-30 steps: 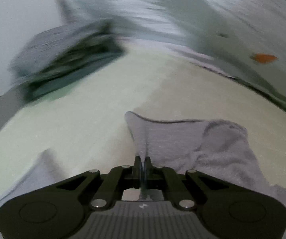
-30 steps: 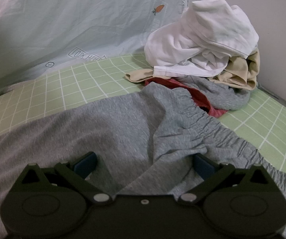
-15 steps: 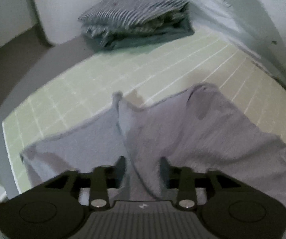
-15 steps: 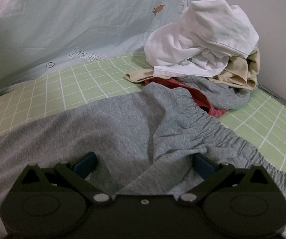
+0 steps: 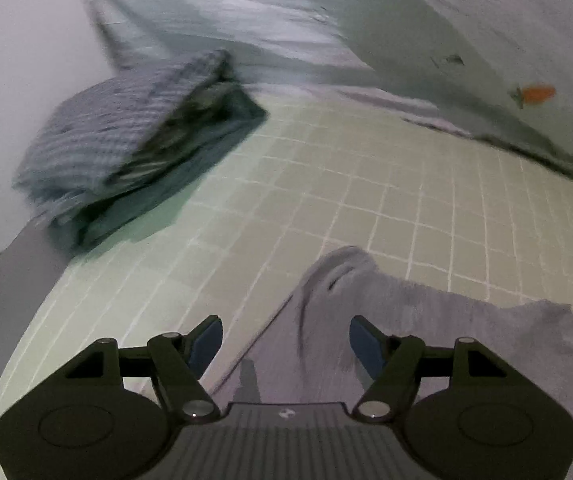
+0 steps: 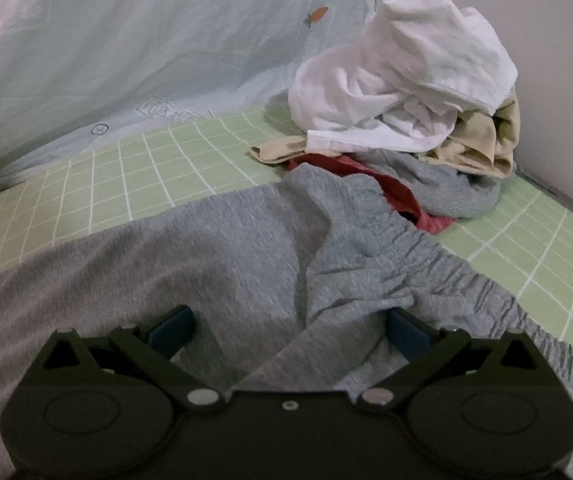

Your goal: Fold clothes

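While both of my grippers hang over the bed, the grey sweatpants point(image 6: 222, 264) lie spread on the green checked sheet point(image 6: 134, 168), long axis running side to side across the right wrist view, the gathered elastic waistband point(image 6: 438, 264) toward the right and the legs trailing off left. My right gripper point(image 6: 288, 330) stands wide open, blue pads either side of a raised fold of the grey cloth without closing on it. My left gripper point(image 5: 286, 340) is also spread wide, nothing clamped; ahead of it a leg end point(image 5: 346, 276) of the pants comes to a rumpled point aimed away from me across the sheet point(image 5: 366, 200), its hem edge running off to the right. The fabric looks soft, heathered, creased near the waistband. Beyond the waistband sits a heap of unfolded laundry point(image 6: 402, 92), white on top, beige, red and grey beneath. Far left in my left view rests a folded striped stack point(image 5: 126, 144), blurred.
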`<action>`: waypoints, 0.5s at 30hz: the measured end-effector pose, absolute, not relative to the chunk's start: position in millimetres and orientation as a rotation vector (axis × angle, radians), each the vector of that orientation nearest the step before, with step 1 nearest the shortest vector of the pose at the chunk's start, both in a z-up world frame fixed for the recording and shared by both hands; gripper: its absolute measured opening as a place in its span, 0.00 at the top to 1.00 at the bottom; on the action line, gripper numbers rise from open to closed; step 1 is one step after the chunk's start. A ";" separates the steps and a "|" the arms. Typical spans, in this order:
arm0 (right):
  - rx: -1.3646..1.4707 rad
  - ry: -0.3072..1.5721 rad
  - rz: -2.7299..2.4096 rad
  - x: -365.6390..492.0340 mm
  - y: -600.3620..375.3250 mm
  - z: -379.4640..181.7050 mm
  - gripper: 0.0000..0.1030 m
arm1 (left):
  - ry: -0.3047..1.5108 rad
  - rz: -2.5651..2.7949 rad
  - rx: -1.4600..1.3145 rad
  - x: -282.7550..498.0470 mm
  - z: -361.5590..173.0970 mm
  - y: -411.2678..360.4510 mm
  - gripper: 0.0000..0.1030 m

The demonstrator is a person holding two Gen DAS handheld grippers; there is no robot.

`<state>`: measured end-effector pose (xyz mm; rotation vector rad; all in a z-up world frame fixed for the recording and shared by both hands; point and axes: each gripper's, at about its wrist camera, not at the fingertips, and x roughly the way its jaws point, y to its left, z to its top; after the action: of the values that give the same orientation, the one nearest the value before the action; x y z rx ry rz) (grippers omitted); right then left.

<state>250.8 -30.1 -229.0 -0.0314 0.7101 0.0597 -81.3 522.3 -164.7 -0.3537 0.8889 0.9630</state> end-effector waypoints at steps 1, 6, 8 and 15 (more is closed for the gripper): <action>-0.024 0.728 0.050 251.6 -29.9 -227.1 0.00 | 0.897 0.937 -0.351 -76.2 -169.9 527.4 0.31; 0.027 0.767 -0.040 235.2 -16.7 -219.2 0.00 | 0.931 0.817 -0.340 -59.0 -194.4 543.2 0.31; 0.048 0.760 -0.039 222.1 -8.3 -216.2 0.00 | 0.906 0.797 -0.341 -59.4 -198.4 544.5 0.47; 0.137 0.746 0.007 187.1 22.2 -201.5 0.00 | 0.874 0.808 -0.286 -45.2 -188.6 570.4 0.95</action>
<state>187.1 22.2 -201.5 0.1372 0.7462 0.0067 -45.2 570.4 -188.6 -0.2858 0.8738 0.8085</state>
